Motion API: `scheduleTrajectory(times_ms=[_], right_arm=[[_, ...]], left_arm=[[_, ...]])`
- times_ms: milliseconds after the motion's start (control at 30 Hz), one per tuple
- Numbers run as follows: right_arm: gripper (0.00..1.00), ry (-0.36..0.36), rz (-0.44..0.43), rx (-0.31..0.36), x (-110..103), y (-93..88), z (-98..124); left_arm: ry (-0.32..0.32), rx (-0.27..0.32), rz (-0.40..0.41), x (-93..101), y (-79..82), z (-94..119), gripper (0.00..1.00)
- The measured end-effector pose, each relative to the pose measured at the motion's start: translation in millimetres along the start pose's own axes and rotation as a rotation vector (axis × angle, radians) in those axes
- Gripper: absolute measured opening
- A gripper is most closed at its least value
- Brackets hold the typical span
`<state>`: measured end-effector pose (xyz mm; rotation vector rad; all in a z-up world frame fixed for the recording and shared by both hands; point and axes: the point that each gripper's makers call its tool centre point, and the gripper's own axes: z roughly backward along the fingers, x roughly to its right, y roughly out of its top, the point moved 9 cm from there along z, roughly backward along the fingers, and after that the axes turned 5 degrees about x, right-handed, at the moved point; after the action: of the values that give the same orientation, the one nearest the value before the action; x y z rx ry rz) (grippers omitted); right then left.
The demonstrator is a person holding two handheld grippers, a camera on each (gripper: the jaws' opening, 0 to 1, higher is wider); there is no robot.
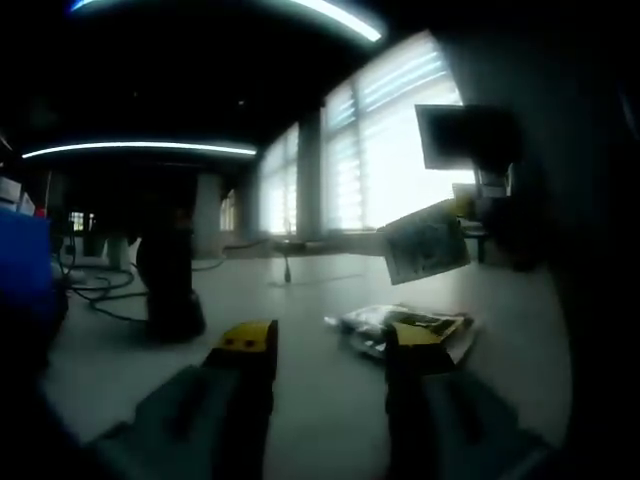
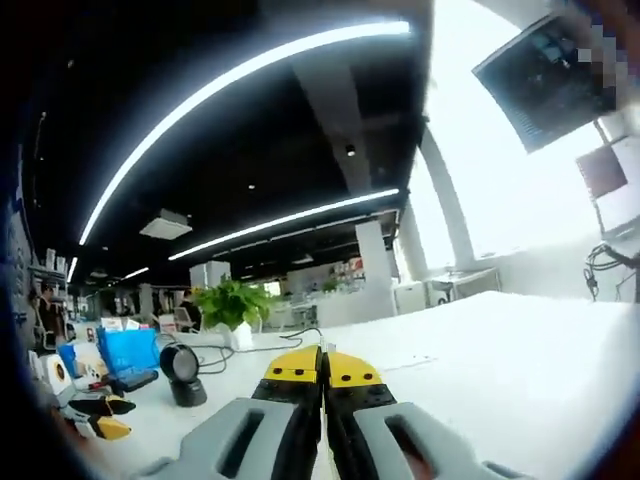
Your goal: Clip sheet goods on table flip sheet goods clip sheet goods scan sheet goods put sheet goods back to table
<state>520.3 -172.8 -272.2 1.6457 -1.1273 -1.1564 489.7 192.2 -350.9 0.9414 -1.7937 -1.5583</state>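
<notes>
Here the left gripper (image 1: 325, 350) stands with jaws wide apart, low centre of the left gripper view; a pile of sheet goods (image 1: 405, 330) lies on the table (image 1: 320, 290) just beyond its right jaw, one sheet (image 1: 427, 243) held up at right of centre. Right gripper (image 2: 322, 372) jaws pressed together, whether anything is between them cannot be told, over the white table (image 2: 500, 350); plant (image 2: 230, 303) at left

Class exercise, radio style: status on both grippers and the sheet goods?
Left gripper open, empty. Right gripper shut. One sheet pack aloft, another pack flat on table.
</notes>
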Motion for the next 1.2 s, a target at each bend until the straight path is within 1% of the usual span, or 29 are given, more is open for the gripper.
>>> scheduleTrajectory(times_ms=[33, 167, 233, 467, 500, 633, 700, 733, 933, 1033, 1133, 1200], right_arm=[[0.00, -0.011, -0.019, 0.001, 3, -0.8, 1], [0.00, -0.072, -0.169, 0.003, 19, -7.6, 9], [0.00, -0.109, -0.231, 0.002, 28, -12.4, 14], [0.00, -0.189, -0.280, 0.029, 47, -14.5, 25], [0.00, -0.213, -0.304, 0.033, 51, -14.8, 29], [0.00, -0.264, -0.351, 0.049, 64, -17.9, 37], [0.00, -0.299, -0.403, 0.055, 70, -22.4, 42], [0.00, -0.309, -0.416, 0.054, 72, -24.9, 45], [0.00, -0.376, -0.446, 0.036, 79, -44.8, 56], [0.00, -0.395, -0.423, 0.026, 77, -52.1, 58], [0.00, -0.402, -0.425, 0.025, 75, -55.2, 59], [0.00, -0.412, -0.408, 0.023, 74, -57.5, 60]], left_arm=[[0.000, -0.001, 0.000, 0.0, -0.1, 0, 0.36], [0.001, -0.002, -0.001, 0.0, -0.2, 0, 0.36], [0.000, -0.003, -0.002, 0.2, -0.3, 0, 0.36], [0.001, -0.004, -0.003, 0.0, -0.5, 0, 0.36], [0.001, -0.004, -0.004, 0.0, -0.6, 0, 0.36], [0.002, -0.003, -0.004, -0.1, -0.5, 0, 0.36], [0.003, 0.000, -0.002, -0.3, -0.1, 0, 0.36], [0.003, 0.000, -0.002, -0.4, -0.2, 0, 0.36], [0.001, -0.001, -0.002, 0.0, -0.3, 0, 0.36], [0.004, 0.001, -0.002, -0.1, 0.0, 1, 0.36], [0.008, 0.002, -0.003, -0.7, 0.1, 1, 0.36], [0.010, 0.003, -0.002, -1.0, 0.4, 1, 0.36]])
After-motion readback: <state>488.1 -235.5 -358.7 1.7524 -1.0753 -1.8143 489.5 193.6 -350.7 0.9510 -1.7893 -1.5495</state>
